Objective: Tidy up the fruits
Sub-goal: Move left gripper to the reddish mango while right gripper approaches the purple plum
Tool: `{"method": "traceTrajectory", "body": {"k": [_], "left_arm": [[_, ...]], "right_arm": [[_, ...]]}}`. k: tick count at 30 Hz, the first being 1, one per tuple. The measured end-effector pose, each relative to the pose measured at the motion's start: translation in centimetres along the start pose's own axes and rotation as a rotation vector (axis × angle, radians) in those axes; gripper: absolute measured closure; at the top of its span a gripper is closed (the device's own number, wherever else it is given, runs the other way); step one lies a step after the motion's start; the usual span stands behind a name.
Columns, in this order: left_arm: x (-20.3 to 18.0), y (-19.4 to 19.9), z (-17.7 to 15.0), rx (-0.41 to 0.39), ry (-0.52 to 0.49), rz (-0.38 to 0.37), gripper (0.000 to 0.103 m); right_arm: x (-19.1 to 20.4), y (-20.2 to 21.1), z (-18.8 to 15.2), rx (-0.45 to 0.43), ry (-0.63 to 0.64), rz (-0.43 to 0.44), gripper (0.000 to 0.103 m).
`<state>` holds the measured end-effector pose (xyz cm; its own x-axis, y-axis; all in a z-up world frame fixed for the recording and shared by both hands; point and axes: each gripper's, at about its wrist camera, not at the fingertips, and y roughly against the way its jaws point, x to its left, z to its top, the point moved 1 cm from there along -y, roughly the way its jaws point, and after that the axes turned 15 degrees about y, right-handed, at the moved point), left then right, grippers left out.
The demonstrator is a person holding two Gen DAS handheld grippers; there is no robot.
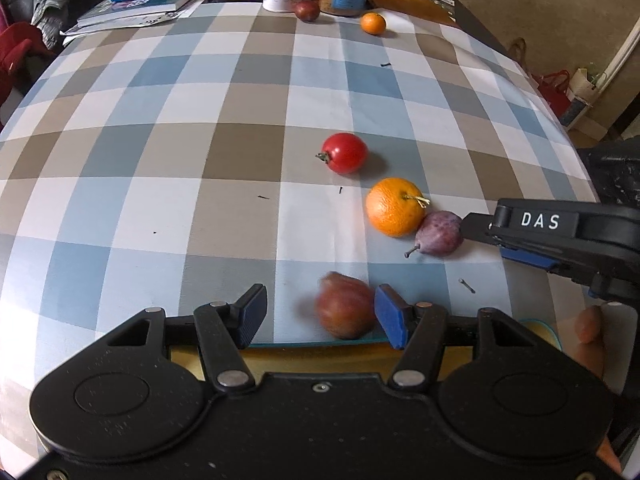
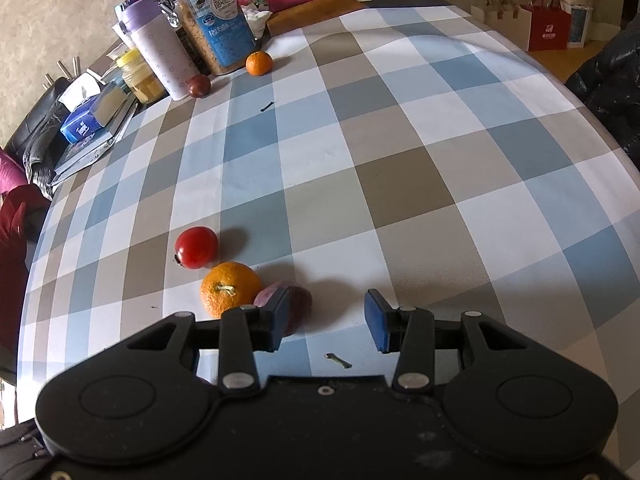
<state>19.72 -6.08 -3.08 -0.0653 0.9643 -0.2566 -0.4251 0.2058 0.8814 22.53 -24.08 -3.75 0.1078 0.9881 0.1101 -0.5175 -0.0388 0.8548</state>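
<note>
- Fruits scattered on the checked tablecloth (image 1: 160,168): tomato (image 1: 344,153), orange (image 1: 395,207) touching a purple plum (image 1: 439,233), near the front edge; a small mandarin (image 1: 373,23) and a dark red fruit (image 1: 306,10) far off by the jars (image 2: 218,28).
- Reddish plum (image 1: 345,306), blurred, between the fingers of the left gripper (image 1: 320,316); right pad (image 1: 390,320) against it, left pad clear of it, so half-open and not clamped.
- Risk: blur suggests the fruit is loose; could roll off the table edge or miss the yellow, teal-rimmed dish (image 1: 316,354) glimpsed below.
- Right gripper (image 2: 326,318) wide open, holding nothing; left finger (image 2: 280,312) just beside the purple plum, which lies outside the gap.
- Risk: closing from here would nudge the plum into the orange rather than catch it; needs shifting leftward in its own view first.
- Both grippers tilted steeply down at the table, close together near the front edge; collision possible.
</note>
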Motion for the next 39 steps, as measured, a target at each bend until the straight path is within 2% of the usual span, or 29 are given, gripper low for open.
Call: {"method": "traceTrajectory", "body": {"k": [11, 18, 27, 33, 39], "left_arm": [[-0.1, -1.8, -0.1, 0.025, -0.007, 0.03, 0.04], [0.4, -2.2, 0.4, -0.036, 0.01, 0.031, 0.046], [1.6, -2.6, 1.5, -0.106, 0.023, 0.098, 0.054], [2.7, -3.3, 3.2, -0.127, 0.081, 0.127, 0.054], [2.9, -3.7, 3.5, -0.182, 0.097, 0.154, 0.054]], "right_arm": [[0.1, 0.1, -0.2, 0.001, 0.006, -0.002, 0.058], [0.2, 0.0, -0.2, 0.0, -0.003, 0.003, 0.058], [0.4, 0.0, -0.3, 0.002, -0.003, 0.035, 0.058], [1.2, -0.6, -0.2, 0.022, -0.005, 0.085, 0.058], [2.2, -1.6, 0.0, 0.027, 0.007, 0.084, 0.058]]}}
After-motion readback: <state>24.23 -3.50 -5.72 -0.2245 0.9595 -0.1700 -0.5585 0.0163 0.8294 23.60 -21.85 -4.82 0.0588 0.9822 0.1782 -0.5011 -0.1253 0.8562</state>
